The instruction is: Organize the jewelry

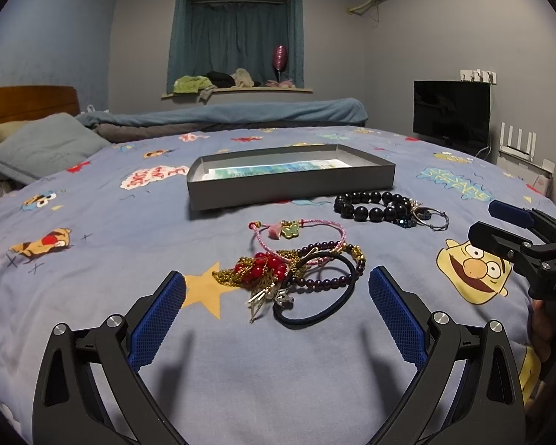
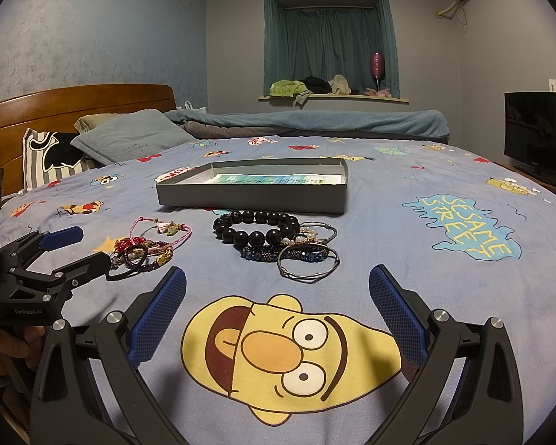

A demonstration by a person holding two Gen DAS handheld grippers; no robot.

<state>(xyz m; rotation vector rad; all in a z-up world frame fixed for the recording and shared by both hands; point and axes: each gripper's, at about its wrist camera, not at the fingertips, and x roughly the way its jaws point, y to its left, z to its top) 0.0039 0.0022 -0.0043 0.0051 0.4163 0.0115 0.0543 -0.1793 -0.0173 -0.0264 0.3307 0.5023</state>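
A grey shallow box (image 1: 289,185) (image 2: 252,193) lies on the bed with a printed sheet inside. A tangle of jewelry lies in front of it: a red bead cluster (image 1: 265,265), a black hair tie (image 1: 315,296), a purple bead bracelet (image 1: 333,267) and a pink cord bracelet (image 1: 296,231). To the right lie a black bead bracelet (image 1: 374,205) (image 2: 257,231) and wire bracelets (image 2: 307,259). My left gripper (image 1: 277,307) is open, just short of the tangle. My right gripper (image 2: 277,307) is open and empty, short of the black beads.
The bed has a blue cartoon sheet (image 2: 463,296). Pillows (image 2: 129,137) and a wooden headboard (image 2: 74,107) are at the left. A folded blanket (image 2: 315,122) lies at the far edge. A black monitor (image 1: 452,115) stands at the right.
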